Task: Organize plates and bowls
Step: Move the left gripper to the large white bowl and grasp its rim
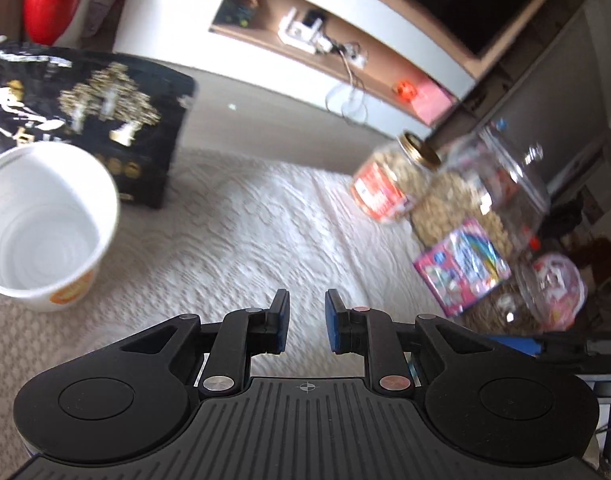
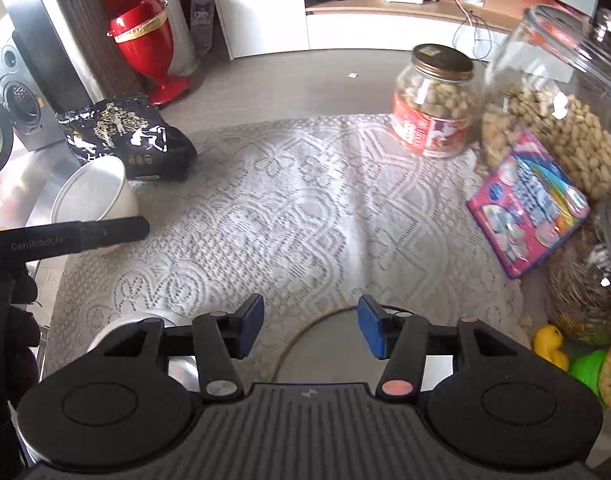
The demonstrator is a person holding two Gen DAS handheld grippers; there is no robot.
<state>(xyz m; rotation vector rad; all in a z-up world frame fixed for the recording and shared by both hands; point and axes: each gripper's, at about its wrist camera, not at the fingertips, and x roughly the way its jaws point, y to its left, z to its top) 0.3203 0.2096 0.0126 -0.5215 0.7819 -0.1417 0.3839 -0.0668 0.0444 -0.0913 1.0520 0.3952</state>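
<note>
We see the left gripper (image 1: 307, 322) over the white lace tablecloth (image 1: 241, 232), its blue pads a narrow gap apart with nothing between them. A white paper bowl (image 1: 45, 220) stands upright and empty at the left of the cloth, just in front of a black and gold snack bag (image 1: 105, 120); from the right wrist view the same bowl (image 2: 95, 196) sits at the far left edge, partly behind the black body of the other gripper. The right gripper (image 2: 310, 328) has its jaws spread, holding nothing, with cloth below. Under its left finger a white rounded rim (image 2: 121, 326) pokes out; we cannot tell what dish it is. At right stand a gold-lidded jar of nuts (image 2: 433, 100), a big clear jar of peanuts (image 2: 553, 104) and a pink box (image 2: 529, 204) leaning on it. A yellow rubber duck (image 2: 549, 346) is near right. A red vase (image 2: 143, 40) stands far left on the floor.
</note>
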